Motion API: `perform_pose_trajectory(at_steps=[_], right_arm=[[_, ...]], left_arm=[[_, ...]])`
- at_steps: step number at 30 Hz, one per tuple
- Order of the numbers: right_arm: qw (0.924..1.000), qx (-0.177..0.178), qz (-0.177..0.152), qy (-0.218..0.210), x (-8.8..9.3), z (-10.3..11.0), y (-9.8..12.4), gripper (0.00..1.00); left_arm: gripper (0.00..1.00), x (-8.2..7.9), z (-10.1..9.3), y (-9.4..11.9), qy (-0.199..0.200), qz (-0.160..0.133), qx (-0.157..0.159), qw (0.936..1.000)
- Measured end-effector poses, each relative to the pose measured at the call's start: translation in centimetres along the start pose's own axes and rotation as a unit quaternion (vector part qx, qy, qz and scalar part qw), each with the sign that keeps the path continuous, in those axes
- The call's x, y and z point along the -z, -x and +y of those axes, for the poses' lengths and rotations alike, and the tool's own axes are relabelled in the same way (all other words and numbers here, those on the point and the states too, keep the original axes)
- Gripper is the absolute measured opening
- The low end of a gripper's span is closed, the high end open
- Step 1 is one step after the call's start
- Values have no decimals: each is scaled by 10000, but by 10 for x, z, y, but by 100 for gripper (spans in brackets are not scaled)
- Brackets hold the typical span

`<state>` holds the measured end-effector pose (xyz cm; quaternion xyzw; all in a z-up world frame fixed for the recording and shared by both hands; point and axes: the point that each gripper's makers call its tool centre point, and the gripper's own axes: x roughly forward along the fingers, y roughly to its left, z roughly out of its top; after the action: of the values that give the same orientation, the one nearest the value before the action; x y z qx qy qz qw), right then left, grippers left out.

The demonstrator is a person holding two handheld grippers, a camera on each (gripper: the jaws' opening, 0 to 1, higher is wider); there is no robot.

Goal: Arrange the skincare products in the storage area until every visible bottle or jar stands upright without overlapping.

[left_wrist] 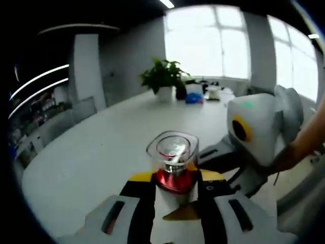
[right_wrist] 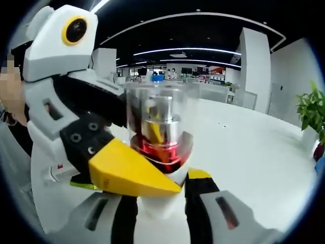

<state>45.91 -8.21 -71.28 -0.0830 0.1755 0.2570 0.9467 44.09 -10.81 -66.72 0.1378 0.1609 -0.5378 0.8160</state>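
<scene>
— Bottle (left_wrist: 174, 165) sits frame centre, red, clear-capped, clamped by the left gripper (left_wrist: 175, 190)?
— Yes. Right gripper (right_wrist: 160, 188) pinches it too, above the white table (right_wrist: 254, 147).

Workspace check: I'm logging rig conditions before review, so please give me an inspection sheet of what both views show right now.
Surface: white table, large, bare near the work.
Job's things: one bottle with a red collar, silver pump and clear cap, upright, lifted between both tools; no other skincare products seen.
Clutter: potted plant and small items, one blue, at the far end of the table.
Grippers: left tool closed on the bottle's base; right tool closed on it from the other side.
Cables: nothing seen.
Surroundings: bright windows, open office with ceiling light strips, a person's forearm behind the right tool.
</scene>
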Motion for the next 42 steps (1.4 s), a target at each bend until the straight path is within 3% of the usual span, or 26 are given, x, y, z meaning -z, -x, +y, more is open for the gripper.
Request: perform_pose_trajectory(at_steps=[12, 16, 19, 21, 23, 34, 42], right_arm=[[9999, -79, -22, -97, 0, -2, -2, 35], [9999, -77, -18, -146, 0, -1, -2, 37], [9998, 4, -59, -191, -5, -2, 0, 46], [9999, 80, 93, -120, 0, -5, 1, 55], [9998, 37, 116, -167, 1, -2, 3, 55], [9992, -22, 280, -272, 7, 17, 29, 68], [9975, -258, 544, -377, 22, 41, 48, 74]], left_arm=[[29, -1, 3, -3, 40, -10, 63, 10000], [38, -5, -1, 0, 141, -59, 144, 9998], [43, -4, -4, 1, 127, -11, 179, 9998], [44, -2, -6, 3, 164, 36, 203, 9997], [47, -1, -6, 6, 199, 62, 182, 9996], [61, 16, -8, 38, 609, 189, 47, 9980], [72, 38, -8, 75, 994, 357, -187, 9942]])
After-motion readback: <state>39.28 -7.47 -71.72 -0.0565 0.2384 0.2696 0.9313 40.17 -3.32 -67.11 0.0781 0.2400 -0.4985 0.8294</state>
